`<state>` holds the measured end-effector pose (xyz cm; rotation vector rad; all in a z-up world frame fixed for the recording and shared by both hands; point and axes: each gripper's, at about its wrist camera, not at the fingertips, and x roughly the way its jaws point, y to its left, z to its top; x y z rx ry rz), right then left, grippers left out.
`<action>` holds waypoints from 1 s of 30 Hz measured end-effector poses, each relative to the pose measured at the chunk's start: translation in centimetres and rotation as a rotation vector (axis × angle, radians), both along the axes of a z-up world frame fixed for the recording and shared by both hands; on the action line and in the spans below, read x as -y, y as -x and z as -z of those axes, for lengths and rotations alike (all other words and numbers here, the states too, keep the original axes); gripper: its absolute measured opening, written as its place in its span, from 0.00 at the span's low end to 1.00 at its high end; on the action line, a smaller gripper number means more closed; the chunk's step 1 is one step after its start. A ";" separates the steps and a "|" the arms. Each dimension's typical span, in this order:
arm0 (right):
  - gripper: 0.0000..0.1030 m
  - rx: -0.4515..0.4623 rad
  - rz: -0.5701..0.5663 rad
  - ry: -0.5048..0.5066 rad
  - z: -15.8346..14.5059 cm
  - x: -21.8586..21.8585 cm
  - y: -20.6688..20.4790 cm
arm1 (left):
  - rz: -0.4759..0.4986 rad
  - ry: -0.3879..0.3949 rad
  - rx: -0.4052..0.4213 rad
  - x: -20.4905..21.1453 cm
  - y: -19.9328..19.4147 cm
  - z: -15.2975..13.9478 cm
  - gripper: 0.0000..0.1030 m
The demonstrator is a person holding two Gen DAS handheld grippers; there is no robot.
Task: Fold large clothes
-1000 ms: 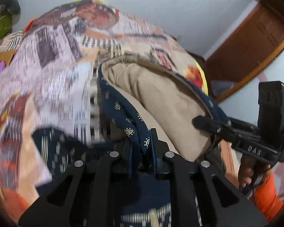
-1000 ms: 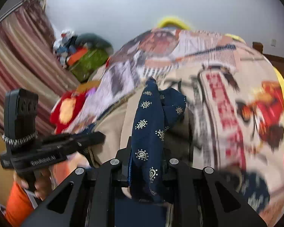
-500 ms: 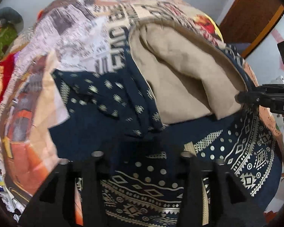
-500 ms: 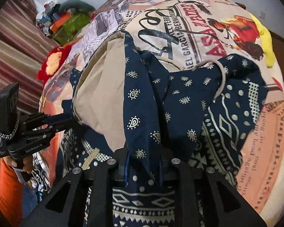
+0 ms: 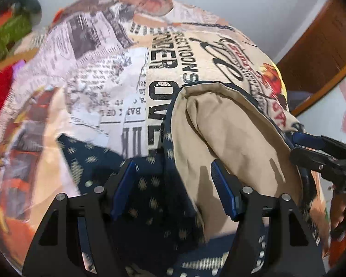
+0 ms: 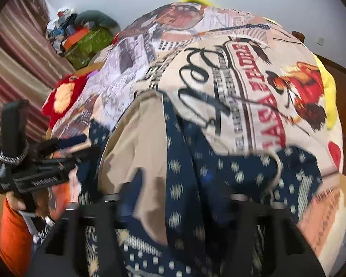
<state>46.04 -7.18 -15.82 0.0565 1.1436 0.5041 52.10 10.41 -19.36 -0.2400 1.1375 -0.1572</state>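
Left hand-held gripper (image 5: 173, 187) spread wide, gripping nothing. Garment (image 5: 230, 143) directly ahead and beneath, flat on bed (image 5: 117, 73), tan lining up. Right hand-held gripper (image 6: 173, 198) blurred, apparently wide; garment just ahead.

- Far half of printed bedsheet (image 5: 117, 73) bare, free to pass.
- Near half taken by navy garment (image 6: 219, 175), tan lining up.
- Left gripper (image 5: 173, 180) fingers spread wide, cloth between them.
- Right gripper (image 5: 311, 147) blocks garment's right edge.
- Clutter pile (image 6: 85, 39) and striped curtain (image 6: 13, 53) crowd bed's left side.
- Wooden door (image 5: 316, 53) far right.
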 end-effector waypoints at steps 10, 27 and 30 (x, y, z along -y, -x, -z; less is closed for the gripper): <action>0.44 -0.054 -0.020 -0.076 4.3 -2.7 -4.6 | 0.043 0.048 0.021 1.2 -1.8 1.8 0.15; 0.15 0.122 -0.101 -0.201 -3.9 0.4 8.0 | 0.214 -0.015 0.245 2.4 12.3 -8.8 0.07; 0.15 0.122 -0.121 -0.201 -4.2 1.2 11.6 | 0.223 -0.025 0.229 2.7 15.3 -8.1 0.07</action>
